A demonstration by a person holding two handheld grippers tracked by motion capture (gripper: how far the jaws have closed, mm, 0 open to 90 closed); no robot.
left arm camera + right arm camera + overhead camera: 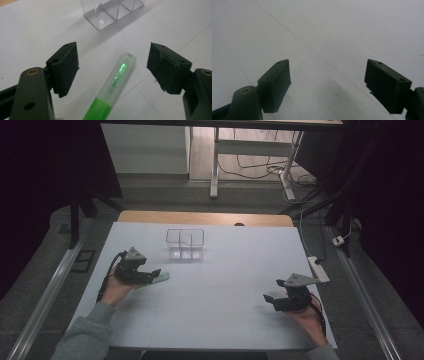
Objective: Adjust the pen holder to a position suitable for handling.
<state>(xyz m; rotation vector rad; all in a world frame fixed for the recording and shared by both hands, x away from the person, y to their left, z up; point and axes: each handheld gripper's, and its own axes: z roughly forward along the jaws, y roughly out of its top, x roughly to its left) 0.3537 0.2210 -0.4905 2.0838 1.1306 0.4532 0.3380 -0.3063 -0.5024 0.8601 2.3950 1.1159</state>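
Green and pale, the highlighter (115,83) lies flat on the white table (220,290), in the lower centre of the left gripper view, between the wide-open jaws of the left gripper (112,67), which do not touch it. Nothing is grasped yet. A clear divided organizer (185,244) stands empty in the upper middle of the high view; probably the pen belongs there. At lower right the right gripper (274,300) is open too, over bare table.

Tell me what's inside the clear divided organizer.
Nothing visible inside the clear organizer: its compartments look empty through the walls. The green highlighter lies outside, between the left gripper's open fingers.
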